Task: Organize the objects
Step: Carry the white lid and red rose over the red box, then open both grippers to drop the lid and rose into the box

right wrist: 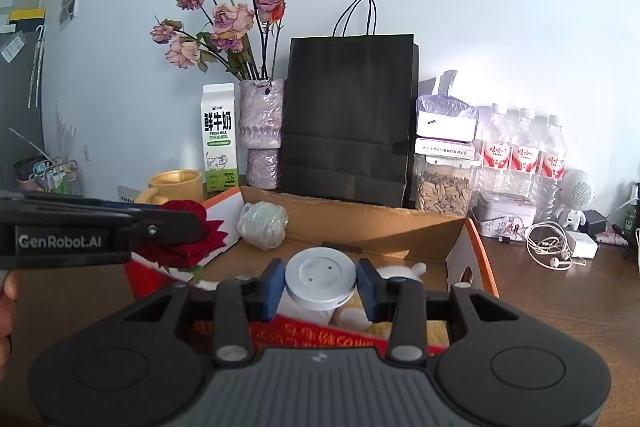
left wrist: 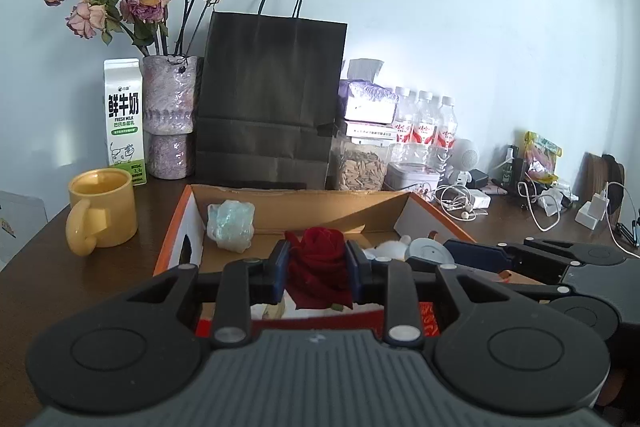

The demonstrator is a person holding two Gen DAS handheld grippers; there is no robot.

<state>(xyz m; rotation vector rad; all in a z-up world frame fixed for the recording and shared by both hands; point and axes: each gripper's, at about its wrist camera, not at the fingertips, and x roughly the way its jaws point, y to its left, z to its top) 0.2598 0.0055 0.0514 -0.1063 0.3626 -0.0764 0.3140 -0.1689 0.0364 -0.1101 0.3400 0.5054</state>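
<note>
Broadly: dark brown wooden worktop [left wrist: 60,267], crowded along a pale wall. Open cardboard box with orange-and-white outer sides [left wrist: 304,203] in the middle, lying lengthwise toward the wall. Tall black paper carrier bag with cord handles [left wrist: 272,95] upright just behind the box. Mottled pink-purple vase of dried pink roses [left wrist: 168,115] to the bag's left, white-and-green milk carton [left wrist: 123,119] beside it, yellow ceramic mug [left wrist: 102,211] nearer, just outside the box's left wall. Clear jar of pale seeds [left wrist: 362,167] and three red-labelled water bottles [left wrist: 426,123] to the bag's right. Crumpled pale green plastic-wrapped lump [left wrist: 231,225] inside the box, against its far left corner.

Left gripper [left wrist: 318,267] over the box's near end, blue-padded fingers closed on a deep red velvety rose [left wrist: 320,259], bloom between the pads. Right gripper [right wrist: 322,285] alongside, fingers clamped on either side of a round pale grey disc-shaped lid [right wrist: 321,273], above white and yellow soft items in the box.
</note>
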